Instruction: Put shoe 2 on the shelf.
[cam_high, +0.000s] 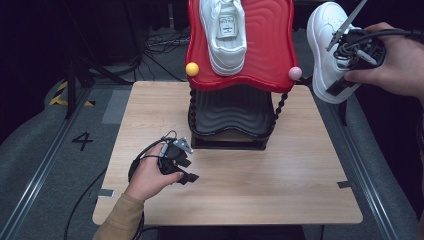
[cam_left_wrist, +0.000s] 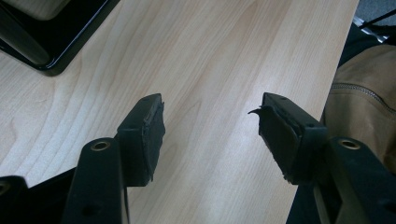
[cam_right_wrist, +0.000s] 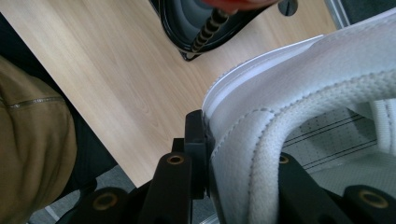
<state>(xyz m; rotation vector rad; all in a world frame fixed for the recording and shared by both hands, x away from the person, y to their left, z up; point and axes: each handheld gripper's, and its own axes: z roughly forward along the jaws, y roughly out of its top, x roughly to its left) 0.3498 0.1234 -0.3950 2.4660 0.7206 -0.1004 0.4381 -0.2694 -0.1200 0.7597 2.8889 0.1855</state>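
Holding a white shoe (cam_high: 324, 47) off the table, the right gripper (cam_high: 345, 75) has its jaws closed on the padded collar at the heel, and the right gripper view shows that rim (cam_right_wrist: 261, 140) pinched between the two black pads. The shoe hangs in the air beside the right edge of the red top shelf (cam_high: 270, 45) of a small rack, level with it but not yet over it. A matching shoe (cam_high: 223, 32) already lies on that shelf, toe toward the person, so I judge the job about half done: one shoe placed, the second lifted and waiting to be set next to it. The black lower shelf (cam_high: 232, 112) is bare. The left gripper (cam_high: 182, 167) rests low over the wooden table (cam_high: 280, 175), jaws wide apart with nothing between them.
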